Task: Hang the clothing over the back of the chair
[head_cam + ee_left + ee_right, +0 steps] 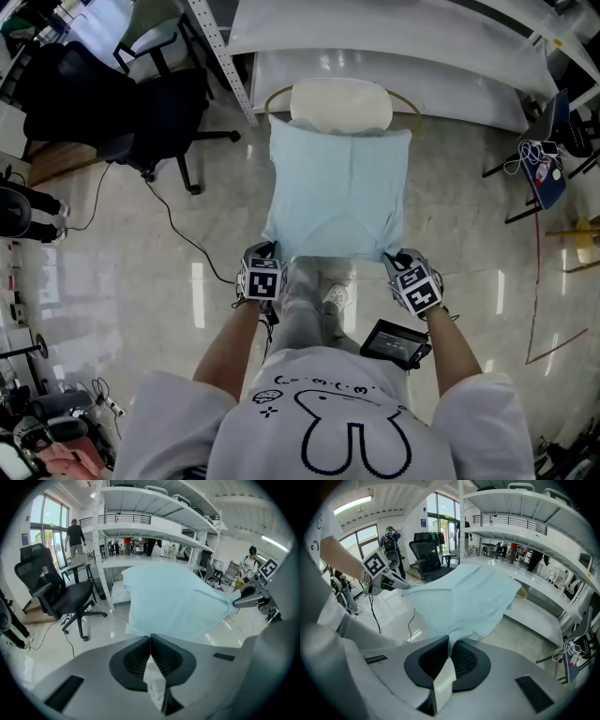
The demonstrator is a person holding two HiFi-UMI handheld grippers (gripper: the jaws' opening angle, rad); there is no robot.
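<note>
As left hand-held gripper (269,251), right hand-held gripper (395,257) pinch clothing (337,192) | stretched between them

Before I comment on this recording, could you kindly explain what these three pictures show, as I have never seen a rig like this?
There is no robot: a person holds a two-jaw gripper in each hand. The head view comes from a camera on the person's head, looking down. The other two come from cameras riding on each gripper, looking along its jaws. The left gripper and the right gripper are each shut on a near corner of a light blue garment spread over a cream chair. The cubes with square markers belong to the grippers. A black office chair stands on the glossy floor at the left.
</note>
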